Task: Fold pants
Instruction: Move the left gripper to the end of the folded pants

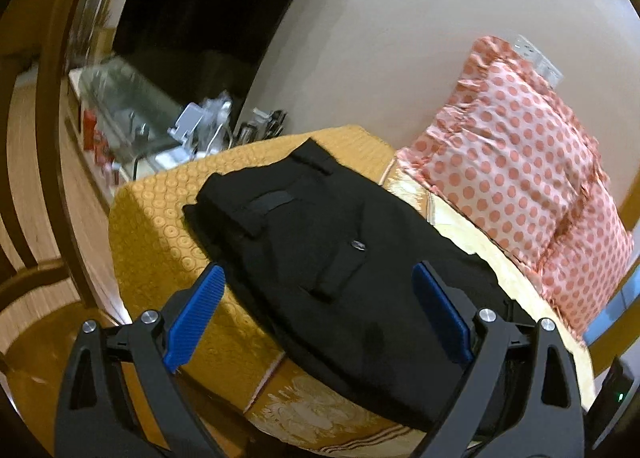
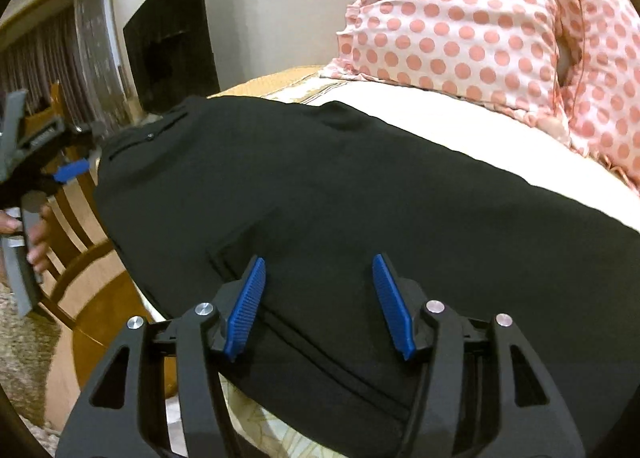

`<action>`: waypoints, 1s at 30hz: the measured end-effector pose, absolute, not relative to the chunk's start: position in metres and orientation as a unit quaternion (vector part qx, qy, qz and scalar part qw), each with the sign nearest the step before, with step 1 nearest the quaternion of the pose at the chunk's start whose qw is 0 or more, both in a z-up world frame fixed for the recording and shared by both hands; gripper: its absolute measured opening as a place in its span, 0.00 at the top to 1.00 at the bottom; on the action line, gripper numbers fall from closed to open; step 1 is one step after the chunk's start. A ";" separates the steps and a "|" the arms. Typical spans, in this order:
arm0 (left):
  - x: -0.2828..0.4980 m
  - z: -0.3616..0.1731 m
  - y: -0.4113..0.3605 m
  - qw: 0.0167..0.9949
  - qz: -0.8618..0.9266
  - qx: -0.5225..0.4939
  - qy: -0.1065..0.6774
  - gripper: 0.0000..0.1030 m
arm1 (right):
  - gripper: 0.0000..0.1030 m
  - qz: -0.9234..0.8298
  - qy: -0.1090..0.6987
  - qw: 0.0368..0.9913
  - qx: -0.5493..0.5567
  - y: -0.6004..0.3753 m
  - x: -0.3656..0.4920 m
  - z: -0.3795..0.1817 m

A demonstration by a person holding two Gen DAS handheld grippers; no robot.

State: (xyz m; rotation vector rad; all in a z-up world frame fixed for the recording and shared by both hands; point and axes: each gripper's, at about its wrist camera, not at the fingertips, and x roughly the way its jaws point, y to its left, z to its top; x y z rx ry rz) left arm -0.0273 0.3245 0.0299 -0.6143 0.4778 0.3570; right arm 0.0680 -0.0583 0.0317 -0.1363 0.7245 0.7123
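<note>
Black pants [image 1: 332, 258] lie flat on a yellow patterned bed cover [image 1: 156, 242], waist end with a button and pocket flaps at the far side in the left wrist view. My left gripper [image 1: 320, 282] is open and empty, hovering over the near part of the pants, its blue pads [image 1: 196, 318] on either side. The pants [image 2: 360, 197] fill the right wrist view. My right gripper [image 2: 320, 270] is open and empty, just above the cloth near a seam. The left gripper [image 2: 72, 169] shows at the left edge of the right wrist view, in a hand.
A pink polka-dot pillow [image 1: 520, 161] [image 2: 480, 17] lies on the bed beyond the pants. A wooden chair [image 2: 80, 250] stands beside the bed. A cluttered side table [image 1: 160, 125] and a dark opening [image 1: 200, 9] are behind. The bed edge [image 1: 280, 410] is near.
</note>
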 end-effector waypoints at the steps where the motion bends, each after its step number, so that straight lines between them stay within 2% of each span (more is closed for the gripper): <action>1: -0.026 0.029 0.328 0.907 0.177 -0.302 0.233 0.08 | 0.43 0.341 0.346 0.871 -0.066 -0.058 0.068 0.032; 10: -0.011 0.017 0.360 0.889 0.200 -0.333 0.241 0.08 | 0.41 0.344 0.345 0.871 -0.061 -0.057 0.068 0.032; 19: -0.007 0.016 0.332 0.898 0.160 -0.323 0.250 0.08 | 0.38 0.346 0.341 0.872 -0.056 -0.055 0.069 0.031; 26: -0.019 0.010 0.339 0.886 0.100 -0.401 0.210 0.08 | 0.38 0.347 0.335 0.874 -0.061 -0.055 0.067 0.031; 30: -0.019 0.009 0.356 0.869 0.121 -0.436 0.199 0.15 | 0.38 0.348 0.334 0.874 -0.061 -0.056 0.066 0.031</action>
